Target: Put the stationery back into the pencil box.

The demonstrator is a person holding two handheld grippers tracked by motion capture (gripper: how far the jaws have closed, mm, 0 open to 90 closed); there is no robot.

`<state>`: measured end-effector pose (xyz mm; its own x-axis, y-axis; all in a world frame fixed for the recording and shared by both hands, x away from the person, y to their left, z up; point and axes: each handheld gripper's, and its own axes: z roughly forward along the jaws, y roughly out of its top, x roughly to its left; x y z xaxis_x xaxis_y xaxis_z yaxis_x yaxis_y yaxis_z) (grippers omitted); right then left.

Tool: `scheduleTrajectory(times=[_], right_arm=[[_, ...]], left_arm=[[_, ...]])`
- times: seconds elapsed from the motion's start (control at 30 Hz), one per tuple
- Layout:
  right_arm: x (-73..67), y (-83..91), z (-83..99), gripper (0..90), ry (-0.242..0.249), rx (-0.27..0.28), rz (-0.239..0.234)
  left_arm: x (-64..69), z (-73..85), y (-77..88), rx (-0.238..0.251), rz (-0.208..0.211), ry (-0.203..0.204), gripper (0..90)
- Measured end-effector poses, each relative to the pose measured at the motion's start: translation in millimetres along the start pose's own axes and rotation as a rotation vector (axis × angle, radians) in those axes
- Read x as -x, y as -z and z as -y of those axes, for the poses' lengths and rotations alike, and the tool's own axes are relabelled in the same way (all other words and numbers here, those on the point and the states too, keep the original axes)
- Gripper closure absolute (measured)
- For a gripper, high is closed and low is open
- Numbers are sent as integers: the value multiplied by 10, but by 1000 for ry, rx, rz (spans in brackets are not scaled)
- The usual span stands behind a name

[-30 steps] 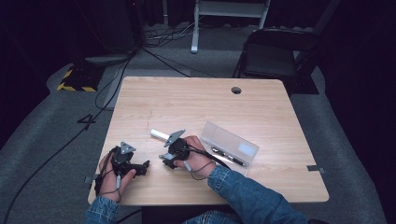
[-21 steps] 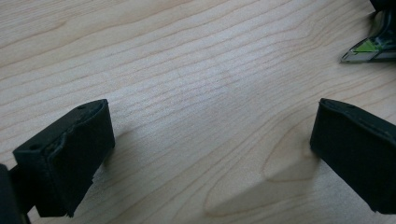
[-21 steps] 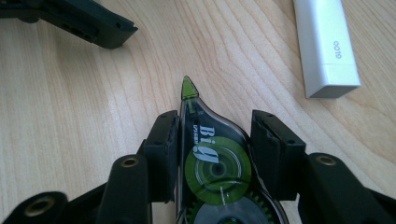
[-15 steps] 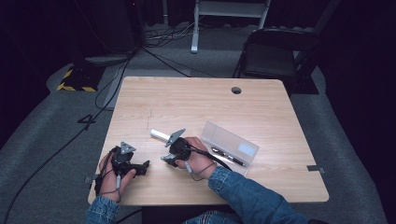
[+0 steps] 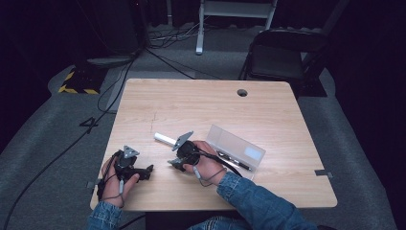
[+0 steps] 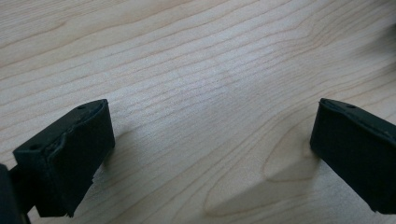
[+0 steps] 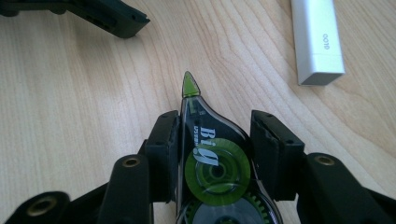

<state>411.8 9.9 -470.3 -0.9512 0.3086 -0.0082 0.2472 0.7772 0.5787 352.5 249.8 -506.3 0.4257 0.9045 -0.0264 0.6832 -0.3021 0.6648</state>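
The right gripper (image 7: 215, 140) is clamping a green correction tape dispenser (image 7: 212, 163) between its jaws, just beside the clear plastic case (image 5: 237, 151) on the wooden table (image 5: 201, 105). A white stick (image 7: 316, 39) is lying near the dispenser's tip. The left gripper (image 6: 210, 154) is gaping wide, holding nothing, well apart from the case.

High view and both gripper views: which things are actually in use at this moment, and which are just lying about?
In use:
- correction tape dispenser, clamped in the right gripper

Lying about:
- white stick-shaped case, on the wooden table
- clear pencil case, holding pens
- left gripper, open over bare wood
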Motion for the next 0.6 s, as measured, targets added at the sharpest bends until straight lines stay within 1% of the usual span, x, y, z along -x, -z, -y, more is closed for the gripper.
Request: scheduleTrajectory(times=[0.03, 0.13, 0.3, 0.37, 0.4, 0.5, 0.53, 0.6], right_arm=[[-4, 54, 8, 547, 1, 2, 1], [-14, 115, 17, 547, 2, 14, 0], [-45, 278, 25, 547, -1, 44, -3], [-48, 303, 30, 547, -1, 47, -3], [-54, 374, 50, 547, -5, 60, -3], [-51, 472, 90, 547, -13, 75, -1], [-51, 472, 90, 547, -13, 75, -1], [-46, 547, 126, 547, -19, 88, 2]], left_arm=[[0, 0, 0, 0, 0, 0, 1], [0, 0, 0, 0, 0, 0, 1], [0, 0, 1, 0, 0, 0, 1], [0, 0, 1, 0, 0, 0, 2], [0, 0, 0, 0, 0, 0, 1], [0, 0, 0, 0, 0, 1, 1], [0, 0, 0, 0, 0, 1, 1], [0, 0, 0, 0, 0, 1, 2]])
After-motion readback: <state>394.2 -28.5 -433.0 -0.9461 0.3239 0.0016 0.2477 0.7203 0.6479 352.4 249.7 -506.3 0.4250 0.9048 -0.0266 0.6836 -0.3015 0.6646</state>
